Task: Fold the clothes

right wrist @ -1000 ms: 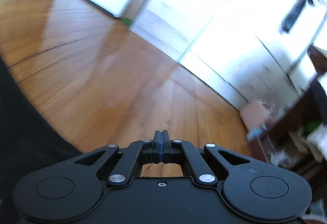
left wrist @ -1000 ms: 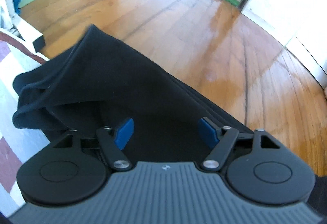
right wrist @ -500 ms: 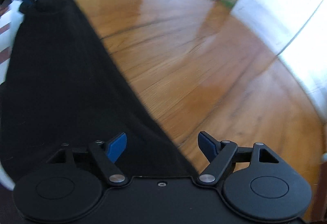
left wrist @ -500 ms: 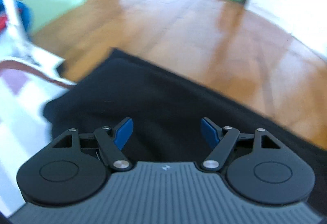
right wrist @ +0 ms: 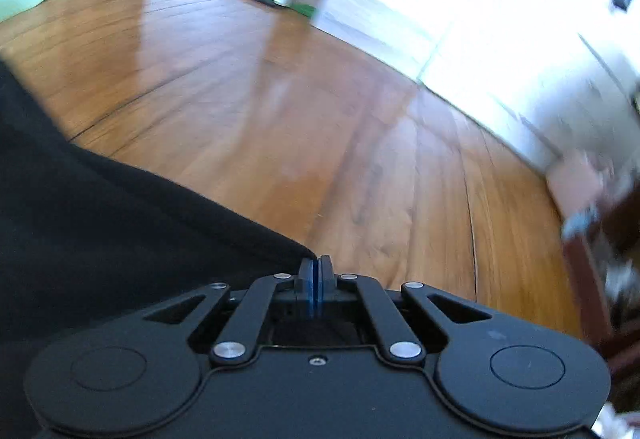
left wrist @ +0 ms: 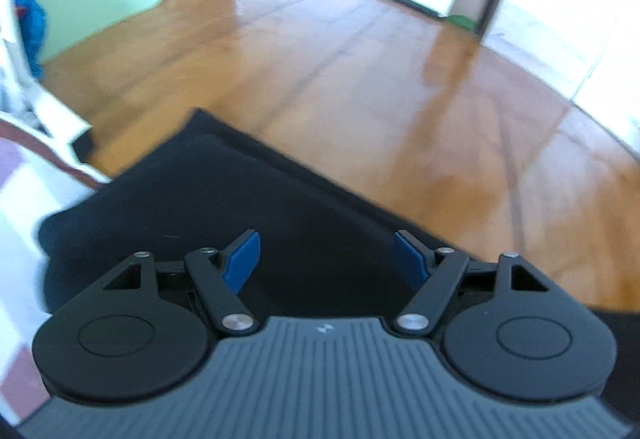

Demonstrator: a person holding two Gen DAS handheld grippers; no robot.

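**Black garment under both grippers, one set of jaws apart, one together**

In the left wrist view the left gripper [left wrist: 326,259] fills the bottom of the frame, its blue pads [left wrist: 242,263] standing well apart with nothing pressed between them. Directly beyond and beneath the gap lies the black garment [left wrist: 224,199], spread from the lower left toward the right edge, where the gripper body cuts it off. Its folds are hard to read: the cloth is a near-uniform dark mass, with only a faint layered edge along its upper side. At the left edge a white and maroon surface [left wrist: 16,199] runs under the cloth, blurred and only partly in frame. Farther off is the wooden floor [left wrist: 360,79], then a pale green wall in the upper left and overexposed white areas along the top.

In the right wrist view the right gripper [right wrist: 316,281] sits low centre with its pads pressed together. The garment [right wrist: 120,223] fills the lower left and its edge ends just at the fingertips; whether cloth is pinched there cannot be told. Beyond, the floor [right wrist: 320,99] stretches away, and the right side is smeared by motion blur, its objects unrecognisable.
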